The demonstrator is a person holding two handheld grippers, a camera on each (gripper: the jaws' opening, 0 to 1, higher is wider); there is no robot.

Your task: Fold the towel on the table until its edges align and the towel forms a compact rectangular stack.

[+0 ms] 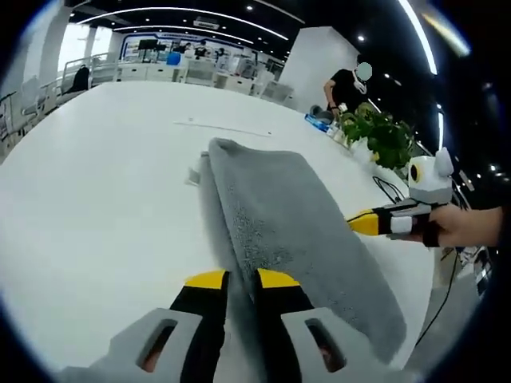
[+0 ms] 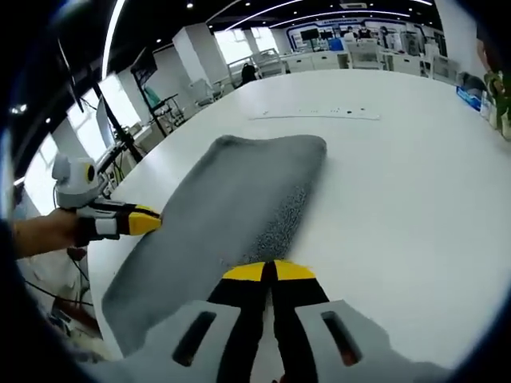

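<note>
While the grey towel (image 1: 295,239) lies folded in a long strip across the middle of the white table (image 1: 104,191), both grippers pinch its edges. The left gripper (image 1: 241,279) is squeezed onto the near edge, and the right gripper (image 2: 268,273) pinches the other.

White pillar (image 1: 315,68), ceiling strip lights (image 1: 184,14), distant desks (image 2: 351,56).

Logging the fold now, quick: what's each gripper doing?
Left gripper: shut on the grey terry towel.
Right gripper: shut on the same towel's edge.
</note>
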